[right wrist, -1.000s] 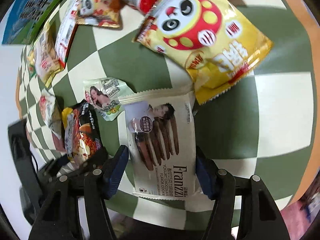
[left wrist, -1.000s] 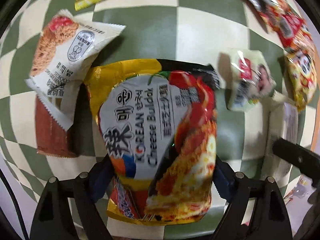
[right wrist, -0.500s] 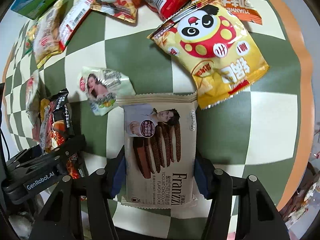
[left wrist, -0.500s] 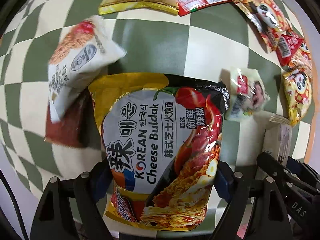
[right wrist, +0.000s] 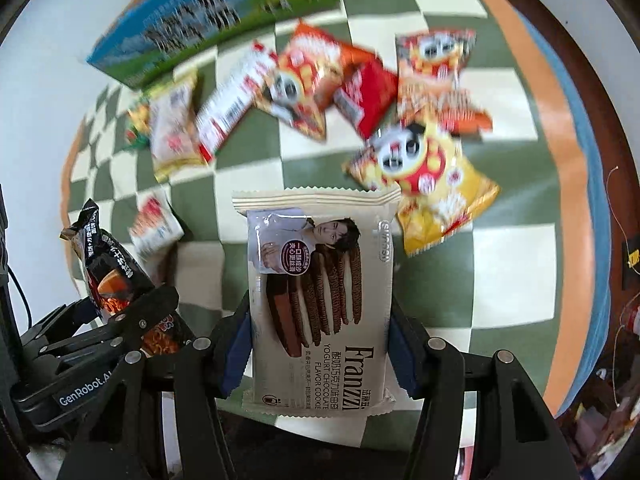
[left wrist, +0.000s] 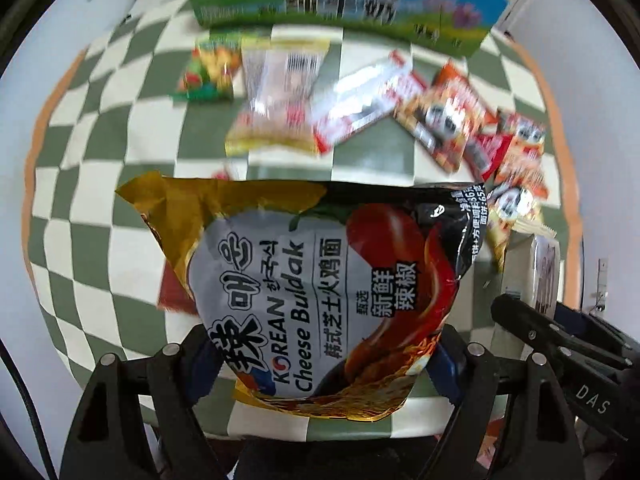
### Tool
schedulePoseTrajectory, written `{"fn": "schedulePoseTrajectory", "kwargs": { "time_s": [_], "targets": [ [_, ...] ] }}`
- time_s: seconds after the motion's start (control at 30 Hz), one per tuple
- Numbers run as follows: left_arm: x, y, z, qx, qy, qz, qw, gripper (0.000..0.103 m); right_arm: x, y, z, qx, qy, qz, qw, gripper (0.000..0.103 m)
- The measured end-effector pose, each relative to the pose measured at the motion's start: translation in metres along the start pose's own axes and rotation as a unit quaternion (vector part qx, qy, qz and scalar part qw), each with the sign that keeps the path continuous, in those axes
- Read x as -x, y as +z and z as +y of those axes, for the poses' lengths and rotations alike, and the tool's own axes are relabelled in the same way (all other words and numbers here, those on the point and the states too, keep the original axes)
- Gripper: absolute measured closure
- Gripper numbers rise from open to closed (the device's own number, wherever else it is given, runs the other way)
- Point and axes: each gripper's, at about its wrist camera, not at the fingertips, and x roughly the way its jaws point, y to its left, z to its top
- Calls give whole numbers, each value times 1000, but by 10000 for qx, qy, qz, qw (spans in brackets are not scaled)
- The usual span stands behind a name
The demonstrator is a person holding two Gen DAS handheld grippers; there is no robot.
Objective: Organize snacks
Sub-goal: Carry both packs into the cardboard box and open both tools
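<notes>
My left gripper is shut on a Korean Cheese Buldak noodle packet and holds it lifted above the checkered cloth. My right gripper is shut on a cream Franzzi cookie packet, also lifted. In the right wrist view the left gripper shows at the lower left with the noodle packet. In the left wrist view the right gripper's black arm and the cookie packet's edge show at the right.
A blue and green box stands at the far edge of the green-and-white checkered cloth. Several snack packets lie in front of it, among them a yellow panda bag, red packets and a small white packet.
Both grippers have lifted and tilted up with their packets, so the far box and the row of snacks have come into view. The white pouch beside the noodle packet has dropped out of sight.
</notes>
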Motion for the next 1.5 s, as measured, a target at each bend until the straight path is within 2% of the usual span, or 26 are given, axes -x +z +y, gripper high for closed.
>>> {"fn": "schedulePoseTrajectory", "kwargs": {
  "time_s": [0.17,0.23,0.27,0.3,0.37,0.53,0.67,0.77,0.87,1.03,1.17,1.33,1.5],
  "targets": [
    [43,28,0,-61,-209,-370,9991,20,35,42,-18,-4,130,-271,9995,42],
    [58,51,3,-112,-362,-524,9979,20,58,56,-19,-27,231,-435,9988,42],
    [74,46,13,-121,-439,-569,9973,20,70,65,-15,-17,265,-538,9982,42],
    [84,62,15,-149,-577,-662,9960,20,77,72,-14,-11,290,-611,9977,42],
    [113,72,18,-238,-696,-787,9942,20,99,94,-2,-55,379,-847,9957,42],
    [155,154,31,-359,-951,-1099,9887,20,134,156,32,12,485,-1364,9895,42],
    [165,226,33,-578,-960,-1147,9871,20,150,218,57,134,349,-1802,9829,42],
    [153,273,33,-701,-810,-1046,9887,20,144,267,70,190,301,-1857,9820,42],
    [118,324,34,-734,-845,-616,9918,20,127,313,78,288,189,-1798,9831,42],
    [51,376,30,-736,-805,37,9940,20,79,376,82,395,89,-1476,9882,42],
    [9,403,27,-745,-530,302,9954,20,31,414,84,538,-35,-1111,9923,42],
    [-26,423,27,-688,-541,566,9946,20,-17,446,76,516,-74,-798,9954,42],
    [-32,418,13,-662,-530,676,9941,20,-44,467,76,564,-65,-616,9965,41]
  ]
}}
